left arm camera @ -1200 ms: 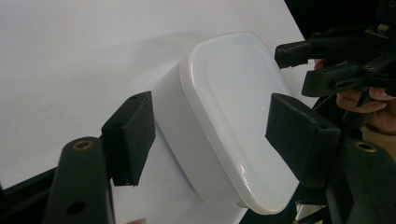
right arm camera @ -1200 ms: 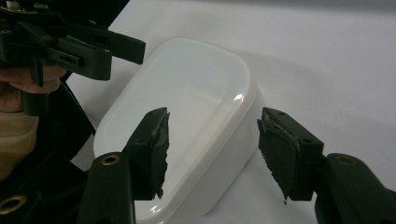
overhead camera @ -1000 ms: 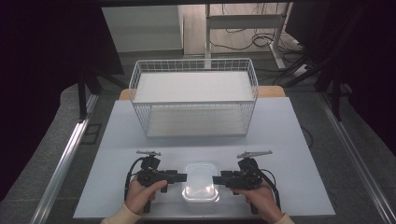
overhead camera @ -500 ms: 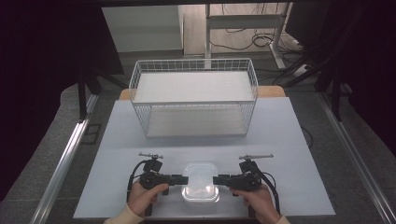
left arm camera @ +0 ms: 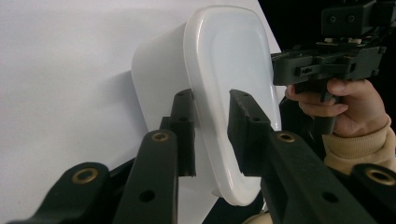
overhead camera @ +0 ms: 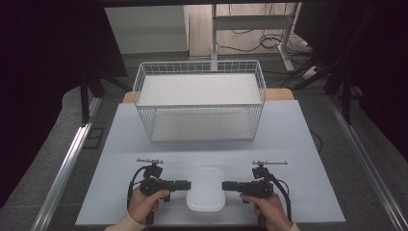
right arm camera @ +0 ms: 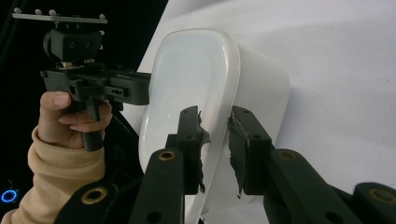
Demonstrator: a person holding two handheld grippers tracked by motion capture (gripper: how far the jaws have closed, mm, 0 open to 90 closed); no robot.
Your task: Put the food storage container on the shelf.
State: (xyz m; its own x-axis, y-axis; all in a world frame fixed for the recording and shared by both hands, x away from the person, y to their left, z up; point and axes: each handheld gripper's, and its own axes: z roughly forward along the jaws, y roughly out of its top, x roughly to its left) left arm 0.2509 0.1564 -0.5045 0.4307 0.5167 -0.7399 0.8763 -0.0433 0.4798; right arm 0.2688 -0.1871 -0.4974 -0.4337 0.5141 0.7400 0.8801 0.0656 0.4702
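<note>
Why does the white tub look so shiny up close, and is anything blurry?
Left gripper view: soft glare streaks the white tub; the near black jaws look slightly soft. Right gripper view: similar sheen, and dark surroundings behind the person's hand. High view: even light on the table, dim edges.

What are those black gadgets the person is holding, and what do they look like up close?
They are two hand-held grippers. The left gripper and right gripper are matte black with pistol grips, each ending in two flat jaws joined by brass-coloured rivets. A thin grey bar studded with small knobs tops each, and a black cable loops from the right one. The pads on the right one look frayed. The person wears beige sleeves.
</note>
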